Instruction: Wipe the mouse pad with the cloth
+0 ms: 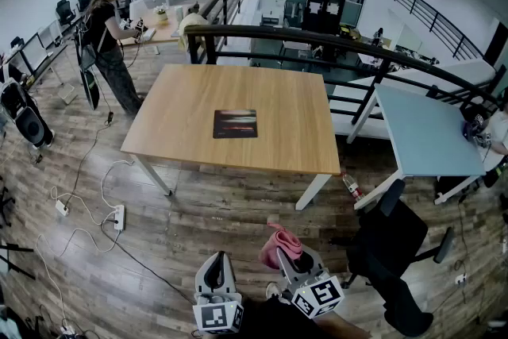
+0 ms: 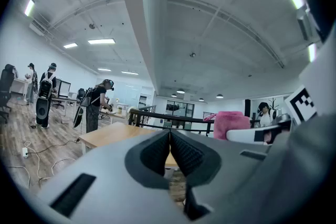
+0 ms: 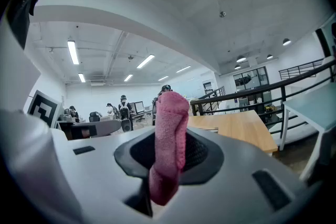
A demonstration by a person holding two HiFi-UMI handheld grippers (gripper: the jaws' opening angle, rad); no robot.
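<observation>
A dark mouse pad point(image 1: 235, 123) lies flat near the middle of the wooden table point(image 1: 182, 107). A pink cloth point(image 3: 169, 144) is pinched between the jaws of my right gripper point(image 3: 169, 152); in the head view this cloth point(image 1: 279, 244) sticks up from the right gripper point(image 1: 287, 256) low in the picture, well short of the table. My left gripper point(image 1: 215, 274) is beside it, shut with nothing between its pads point(image 2: 169, 152). Both grippers are over the floor, far from the pad. The cloth point(image 2: 232, 124) also shows at the right of the left gripper view.
A black office chair point(image 1: 397, 250) stands to my right. A pale blue table point(image 1: 429, 135) is at the right, a dark railing point(image 1: 317, 40) behind the wooden table. Cables and power strips point(image 1: 119, 217) lie on the floor at left. A person point(image 1: 111, 36) stands far left.
</observation>
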